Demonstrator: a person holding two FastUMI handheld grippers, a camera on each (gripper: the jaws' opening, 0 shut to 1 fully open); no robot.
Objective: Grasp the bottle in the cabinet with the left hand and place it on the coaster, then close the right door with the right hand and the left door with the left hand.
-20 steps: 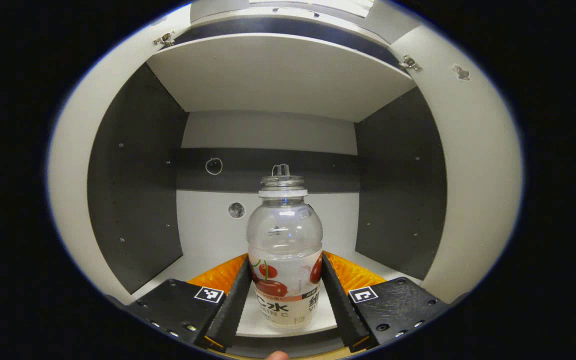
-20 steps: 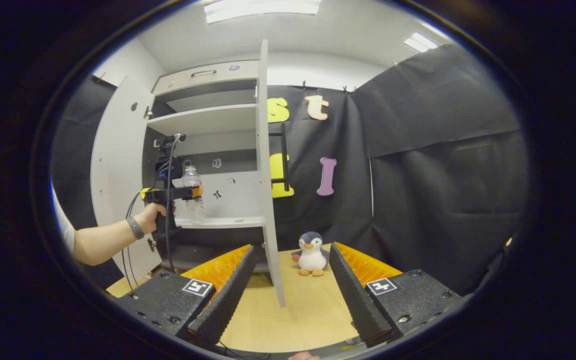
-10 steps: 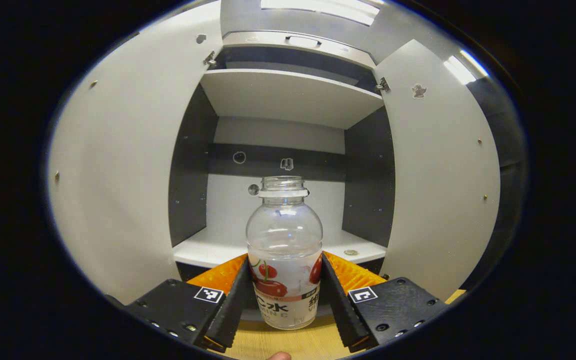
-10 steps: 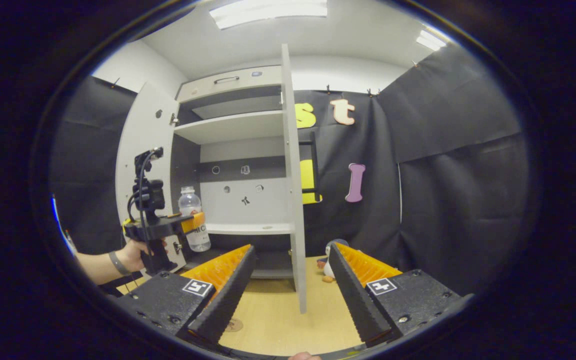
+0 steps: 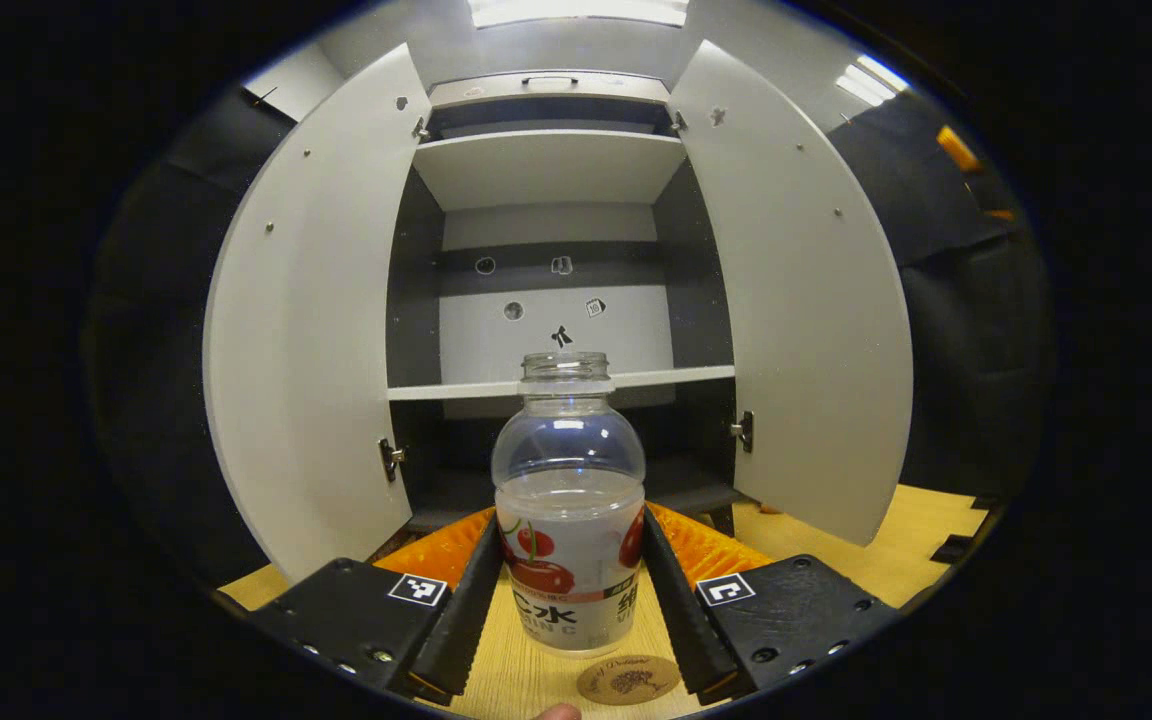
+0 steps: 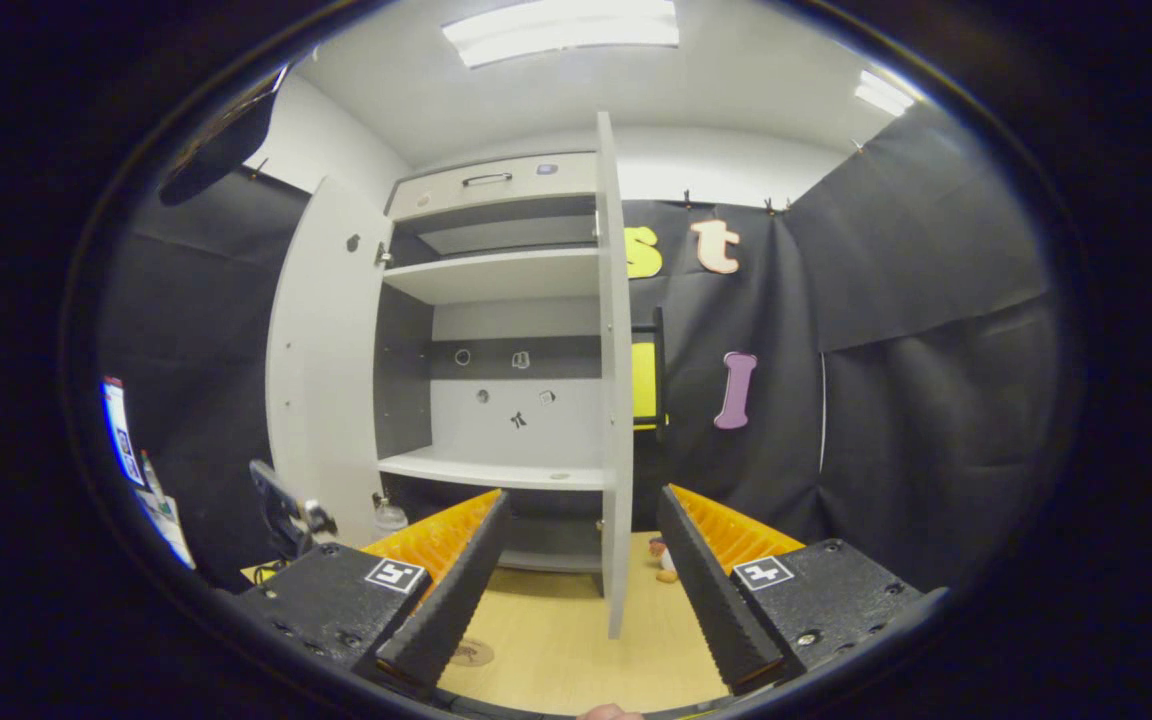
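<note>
So the carry-to-the-coaster step looks to be the one in hand. In the left gripper view the left gripper (image 5: 568, 590) has both fingers pressed on the label part of the bottle (image 5: 568, 510), which is upright and clear of the cabinet (image 5: 548, 165), hanging over the wooden table (image 5: 921, 525). The coaster (image 5: 628, 679) sits on the table at the near edge, just below and a touch right of the bottle's base; whether the base is touching anything yet is hard to tell, but it looks a bit above the wood.

Next move probably calls for shifting the bottle slightly nearer and right, then lowering it straight so it lands centred on the coaster before letting go.

Over in the right gripper view, the right gripper (image 6: 581, 590) has its fingers spread wide with nothing between them, pointed at the edge of the right door (image 6: 614, 400), which stands open. The left door (image 5: 311, 330) is open too, so both closings are still to do.
</note>
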